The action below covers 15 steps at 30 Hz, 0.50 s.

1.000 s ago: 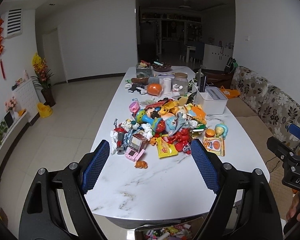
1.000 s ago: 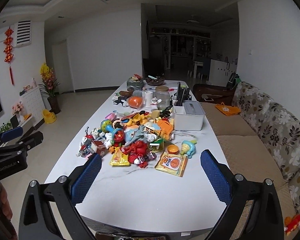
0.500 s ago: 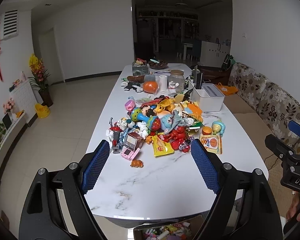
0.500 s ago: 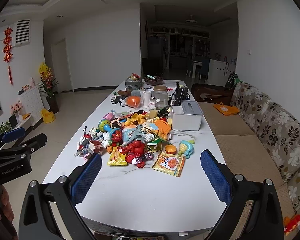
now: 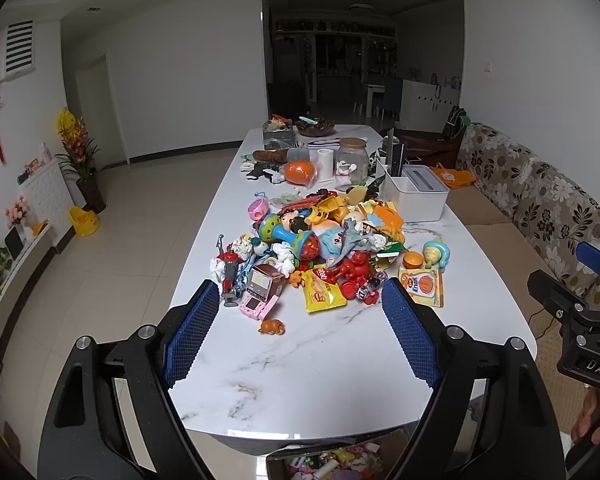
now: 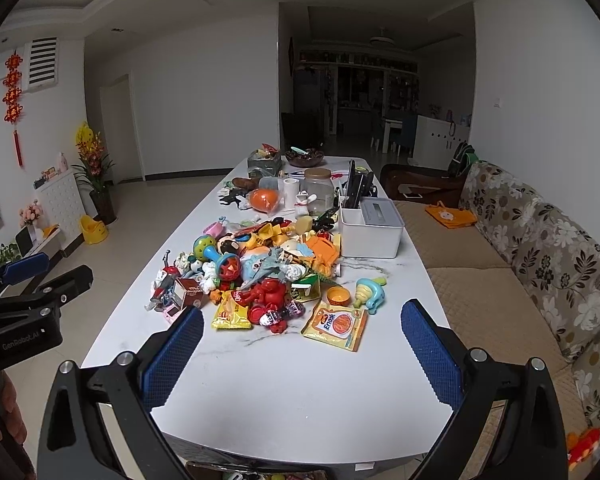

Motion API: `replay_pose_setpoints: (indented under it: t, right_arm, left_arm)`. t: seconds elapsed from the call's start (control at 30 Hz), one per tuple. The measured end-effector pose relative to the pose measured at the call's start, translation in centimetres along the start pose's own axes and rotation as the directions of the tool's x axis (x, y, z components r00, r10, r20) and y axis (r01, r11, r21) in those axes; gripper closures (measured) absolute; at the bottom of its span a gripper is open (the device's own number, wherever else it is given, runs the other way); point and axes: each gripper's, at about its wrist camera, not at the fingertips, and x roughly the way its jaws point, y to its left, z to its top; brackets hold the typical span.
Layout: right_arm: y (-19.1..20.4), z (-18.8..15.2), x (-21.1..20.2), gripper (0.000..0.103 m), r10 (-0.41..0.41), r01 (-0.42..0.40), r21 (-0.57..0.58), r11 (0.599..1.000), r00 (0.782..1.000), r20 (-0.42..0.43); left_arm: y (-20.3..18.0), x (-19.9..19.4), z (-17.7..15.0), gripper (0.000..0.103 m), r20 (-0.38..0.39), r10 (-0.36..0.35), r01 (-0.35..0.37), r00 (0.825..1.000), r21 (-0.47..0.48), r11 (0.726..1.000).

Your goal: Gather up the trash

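Marble tabletop [image 5: 300, 380] is still carrying the whole heap [image 5: 316, 252] of toys and trash mid-way along; wrappers [image 6: 334, 326] are lying at its near edge. Left tongs [image 5: 300, 334] and right tongs [image 6: 300, 356] are hanging apart, empty, near it. Collecting is looking barely begun.

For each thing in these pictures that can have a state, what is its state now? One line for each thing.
left gripper: open, holds nothing, above the table's near end.
right gripper: open, holds nothing.
glass jar: upright, lid on.
yellow snack packet: lying flat at the pile's near edge.
orange Enaak packet: lying flat, apart from the pile.
white box: upright, lid closed.
cardboard box: open, filled with small things, under the table's edge.
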Motion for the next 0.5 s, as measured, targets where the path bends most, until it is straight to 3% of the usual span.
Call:
replay_pose_setpoints:
  t: [0.5]
  right_arm:
    - [0.02, -0.2, -0.11, 0.005, -0.003, 0.003, 0.006, 1.0, 1.0, -0.002]
  left_arm:
    - [-0.13, -0.12, 0.16, 0.022, -0.005, -0.001, 0.002, 1.0, 0.013, 1.0]
